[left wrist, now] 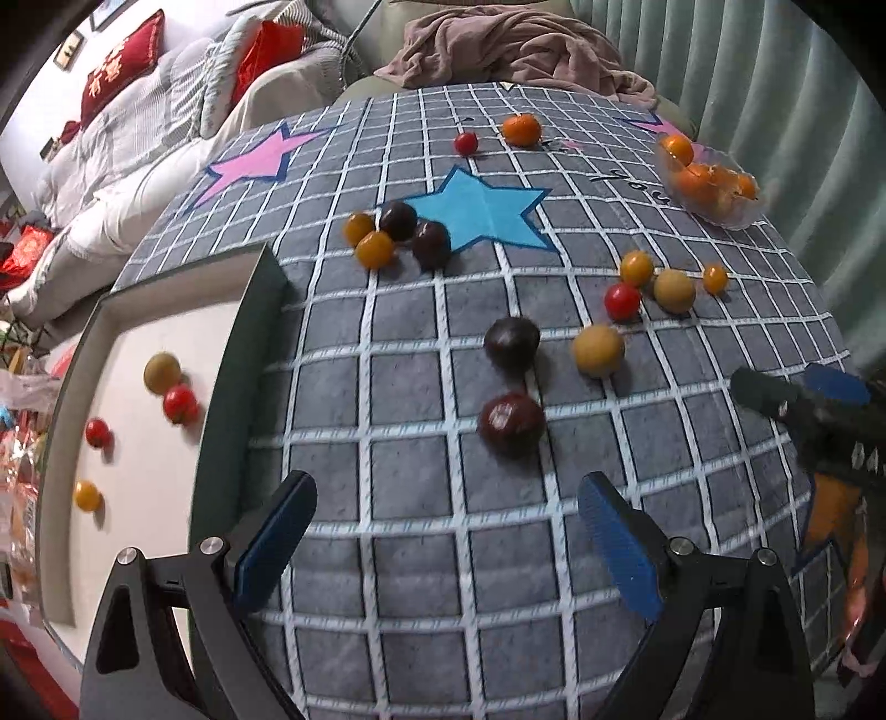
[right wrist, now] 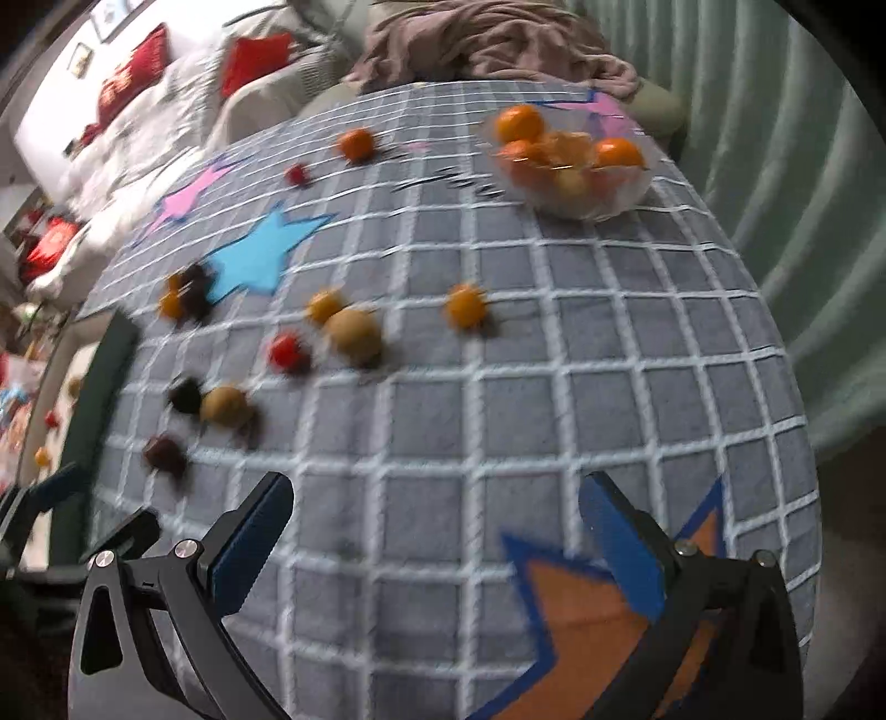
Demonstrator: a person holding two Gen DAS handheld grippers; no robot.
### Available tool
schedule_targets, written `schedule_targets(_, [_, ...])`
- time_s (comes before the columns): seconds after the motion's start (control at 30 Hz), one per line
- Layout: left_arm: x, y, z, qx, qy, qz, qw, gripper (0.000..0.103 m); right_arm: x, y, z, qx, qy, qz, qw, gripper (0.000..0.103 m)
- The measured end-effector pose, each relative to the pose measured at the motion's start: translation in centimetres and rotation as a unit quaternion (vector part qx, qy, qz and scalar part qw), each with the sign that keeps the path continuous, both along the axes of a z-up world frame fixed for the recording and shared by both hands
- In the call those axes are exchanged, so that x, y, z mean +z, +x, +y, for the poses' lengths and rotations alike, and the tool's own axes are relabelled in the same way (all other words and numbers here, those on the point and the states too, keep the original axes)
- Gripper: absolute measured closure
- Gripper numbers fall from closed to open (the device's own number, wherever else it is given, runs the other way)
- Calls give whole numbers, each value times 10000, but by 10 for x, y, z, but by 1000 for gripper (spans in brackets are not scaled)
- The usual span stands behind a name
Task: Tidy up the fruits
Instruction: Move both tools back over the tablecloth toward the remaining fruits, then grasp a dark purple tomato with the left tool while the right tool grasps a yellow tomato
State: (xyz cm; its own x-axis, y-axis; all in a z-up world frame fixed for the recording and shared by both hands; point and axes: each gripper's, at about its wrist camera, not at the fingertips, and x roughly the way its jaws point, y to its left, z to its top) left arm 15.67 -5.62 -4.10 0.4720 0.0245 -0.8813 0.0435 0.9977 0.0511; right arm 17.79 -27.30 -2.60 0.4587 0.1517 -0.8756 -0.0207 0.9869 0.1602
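Observation:
Several small fruits lie scattered on a grey checked cloth (left wrist: pixel 410 387). My left gripper (left wrist: pixel 443 543) is open and empty, just short of a dark plum (left wrist: pixel 510 423); another plum (left wrist: pixel 511 342) and a tan fruit (left wrist: pixel 598 350) lie beyond. A white tray (left wrist: pixel 166 332) at left holds a tan fruit (left wrist: pixel 161 373), two red tomatoes (left wrist: pixel 180 403) and a yellow one. A clear bowl (left wrist: pixel 714 183) of oranges stands far right. My right gripper (right wrist: pixel 437 543) is open and empty above the cloth (right wrist: pixel 498 387), with the bowl (right wrist: pixel 570 166) ahead. That view is blurred.
A bed with red cushions (left wrist: pixel 122 61) lies at the left, a pink blanket (left wrist: pixel 509 44) on a chair behind the table, a green curtain (left wrist: pixel 775 111) at right. The right gripper's fingers (left wrist: pixel 803 399) show at the left view's right edge.

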Motion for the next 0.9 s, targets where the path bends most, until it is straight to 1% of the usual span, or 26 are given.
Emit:
schedule_targets(0.1, [-3, 7, -2, 42, -41, -22, 10000, 7, -4, 12, -12, -177, -15, -52, 9998, 0])
schedule_targets(0.17, [-6, 11, -3, 70, -16, -15, 10000, 7, -5, 19, -12, -109, -58, -115, 9999, 1])
schedule_targets(0.27, [-11, 17, -7, 124, 39, -18, 9999, 7, -6, 28, -5, 8, -260, -265, 9993, 3])
schedule_targets(0.33, [-14, 20, -8, 159, 61, -5, 9999, 7, -8, 35, -2, 71, -329, -334, 9989, 12])
schedule_targets(0.37, [-16, 22, -10, 171, 69, 8, 9998, 7, -9, 37, 1, 85, -427, -398, 9983, 13])
schedule_targets(0.43, [-19, 25, -12, 168, 76, 19, 9998, 7, -9, 42, 6, 173, -555, -538, 9969, 21])
schedule_targets(0.5, [-19, 26, -15, 143, 88, -48, 9998, 7, -8, 47, 10, 278, -557, -634, 9960, 28])
schedule_targets(0.57, [-19, 27, -18, 125, 120, -97, 9998, 8, -7, 52, 14, 361, -562, -687, 9954, 31])
schedule_targets(0.6, [-19, 27, -19, 115, 99, -117, 9998, 12, -7, 54, 16, 393, -558, -712, 9951, 36])
schedule_targets(0.63, [-18, 27, -19, 101, 29, -130, 9999, 19, -6, 56, 18, 441, -546, -747, 9947, 46])
schedule_targets(0.67, [-17, 27, -20, 102, -7, -126, 9999, 24, -5, 57, 21, 479, -519, -772, 9945, 53])
schedule_targets(0.7, [-16, 27, -21, 100, -25, -141, 9998, 27, -4, 58, 22, 502, -479, -777, 9946, 67])
schedule_targets(0.73, [-15, 27, -21, 86, -47, -162, 9998, 37, -4, 59, 23, 520, -442, -770, 9947, 77])
schedule_targets(0.77, [-15, 26, -22, 69, -71, -165, 9998, 45, -4, 59, 24, 541, -396, -759, 9949, 80])
schedule_targets(0.8, [-14, 26, -23, 62, -96, -165, 9998, 50, -4, 59, 24, 547, -366, -757, 9950, 82])
schedule_targets(0.83, [-13, 25, -23, 54, -112, -167, 9998, 65, -4, 58, 23, 553, -300, -771, 9950, 83])
schedule_targets(0.87, [-13, 25, -24, 25, -142, -160, 9998, 73, -3, 56, 23, 551, -241, -781, 9951, 83])
schedule_targets(0.9, [-12, 24, -23, 27, -134, -152, 9998, 73, -3, 53, 20, 543, -174, -788, 9953, 83])
